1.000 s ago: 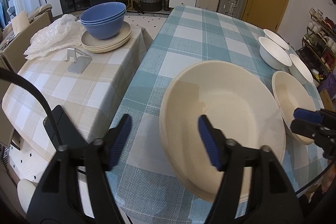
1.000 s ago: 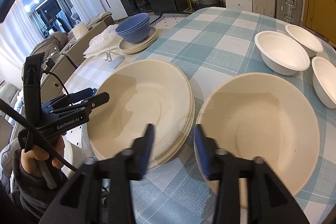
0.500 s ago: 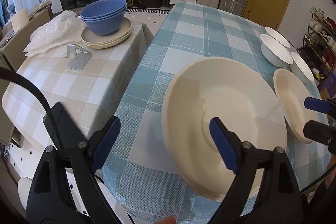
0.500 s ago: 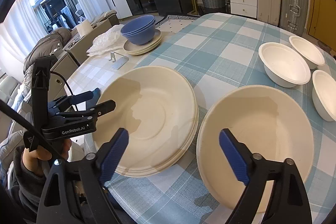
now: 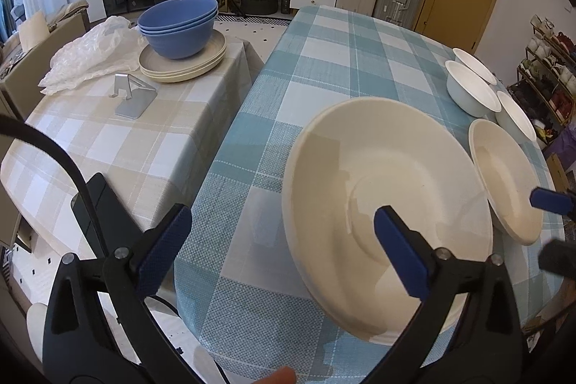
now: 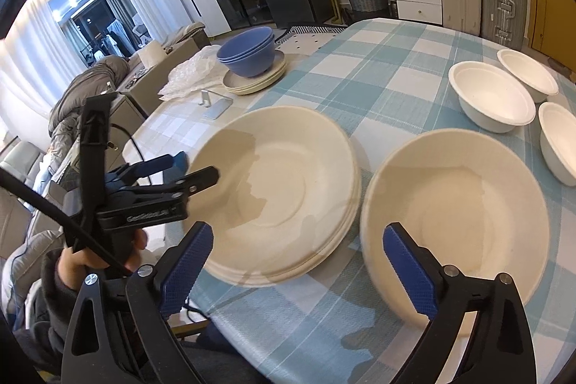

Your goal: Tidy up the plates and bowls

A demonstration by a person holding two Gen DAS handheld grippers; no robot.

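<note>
A stack of cream plates (image 5: 381, 193) (image 6: 280, 189) lies near the front edge of the blue checked table (image 5: 324, 67). A single cream plate (image 6: 457, 218) (image 5: 504, 182) lies to its right. Three white bowls (image 6: 493, 99) (image 5: 471, 87) stand at the far right. My left gripper (image 5: 284, 240) is open and empty, its right finger over the stack's near rim; it also shows in the right wrist view (image 6: 187, 168). My right gripper (image 6: 298, 265) is open and empty, straddling the gap between stack and single plate.
A side table with a beige checked cloth (image 5: 108, 132) stands to the left. It holds stacked blue bowls (image 5: 180, 24) on cream plates (image 5: 183, 63), a crumpled plastic bag (image 5: 90, 56) and a metal stand (image 5: 135, 96). Drawers and suitcases line the far wall.
Both grippers have opened wide and pulled back toward me. The plates have not moved.
</note>
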